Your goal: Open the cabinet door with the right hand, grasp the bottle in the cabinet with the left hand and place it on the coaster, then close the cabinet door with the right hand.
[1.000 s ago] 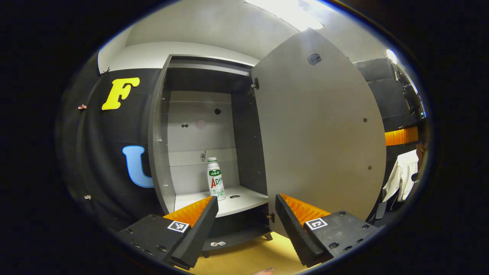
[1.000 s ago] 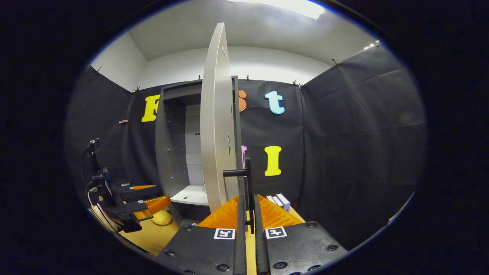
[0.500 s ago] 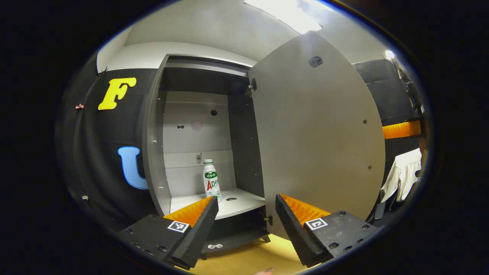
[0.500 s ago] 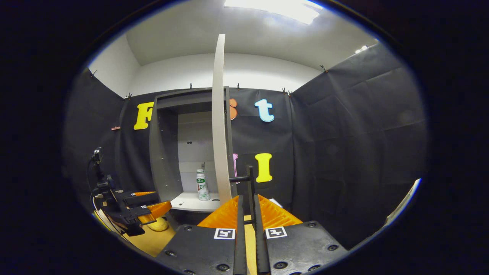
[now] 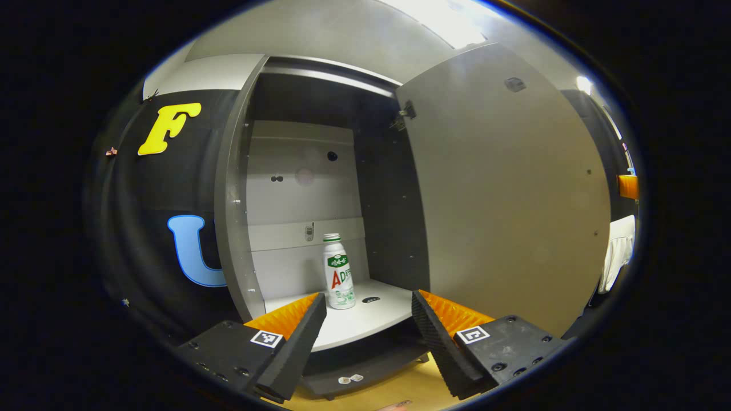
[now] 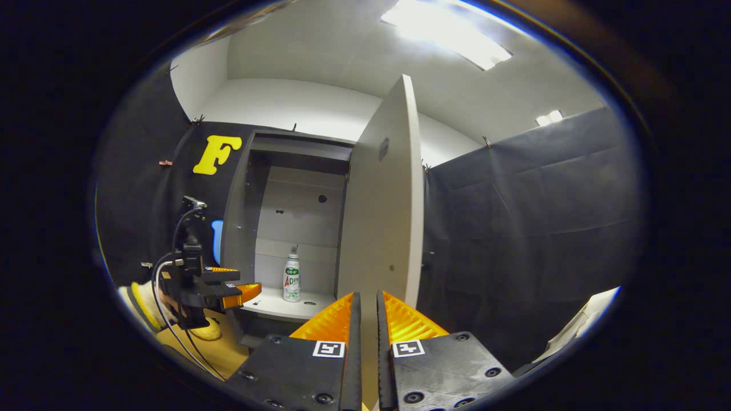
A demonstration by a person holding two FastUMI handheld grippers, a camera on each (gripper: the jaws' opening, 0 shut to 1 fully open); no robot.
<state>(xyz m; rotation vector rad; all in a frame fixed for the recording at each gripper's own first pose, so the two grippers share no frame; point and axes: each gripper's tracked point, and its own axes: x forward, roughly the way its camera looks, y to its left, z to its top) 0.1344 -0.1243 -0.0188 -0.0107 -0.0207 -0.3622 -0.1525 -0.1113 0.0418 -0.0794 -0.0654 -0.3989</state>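
- Door point(image 6: 381, 228) is swung wide open; bottle point(image 5: 339, 273) stands upright on the shelf point(image 5: 365, 322) inside the cabinet point(image 5: 231, 188), toward the back, well apart from both grippers.
- Left gripper point(image 5: 368, 308) is spread wide, empty, aimed at the shelf front with the bottle just left of its centre line. It also shows in the right gripper view point(image 6: 240, 290), near the shelf edge.
- Right gripper point(image 6: 365, 319) has its fingers nearly together with a thin gap. Nothing visible between them, and I judge it is not on the handle.
- Risk 1: bottle is tall and narrow. If 1 finger touches before the other, it likely tips or slides back on the smooth shelf. The off-centre approach makes that more likely, so centre first.
- Risk 2: left finger runs close to the cabinet's left wall; a wide opening could clip that wall or the shelf lip on the way in.
- Risk 3: with the door unheld, it may drift back toward the left arm during the reach.
- Risk 4: a high grasp near the cap point(image 5: 332, 237) could let the bottle swing; mid-body is safer.
- Coaster location: cannot tell, so the placement path is unplanned.
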